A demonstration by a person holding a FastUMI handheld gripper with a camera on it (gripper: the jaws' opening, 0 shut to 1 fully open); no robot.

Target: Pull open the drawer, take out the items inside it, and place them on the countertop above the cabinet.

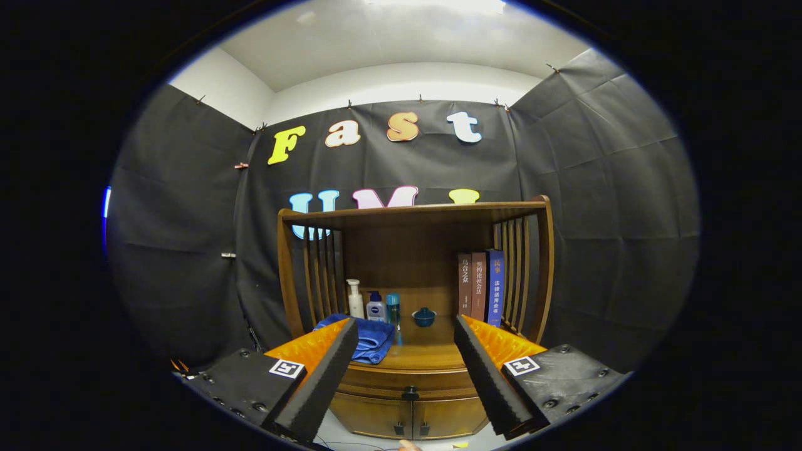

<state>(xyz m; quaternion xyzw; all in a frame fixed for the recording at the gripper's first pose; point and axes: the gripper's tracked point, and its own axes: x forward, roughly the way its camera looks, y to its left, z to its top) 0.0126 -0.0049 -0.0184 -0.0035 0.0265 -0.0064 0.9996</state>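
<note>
- Wide-spread and empty, tool [406,369] faces closed wooden drawer [410,381] under bench [426,357].
- Opening step pending; next, fingers must reach small dark knob [410,393].

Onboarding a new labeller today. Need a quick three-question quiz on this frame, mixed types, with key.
1. True or false: the drawer under the countertop is already pulled open.
2. Multiple choice: what lies on the countertop just beyond the left finger? A) a blue cloth B) a red cup C) a plate
3. Fill in: the gripper has its jaws ____, holding nothing.

Key
1. False. The drawer front sits flush, with its dark knob between and below the fingers.
2. A. The bottles and a small blue lidded bowl stand further back; the books are on the right.
3. Open.
</note>
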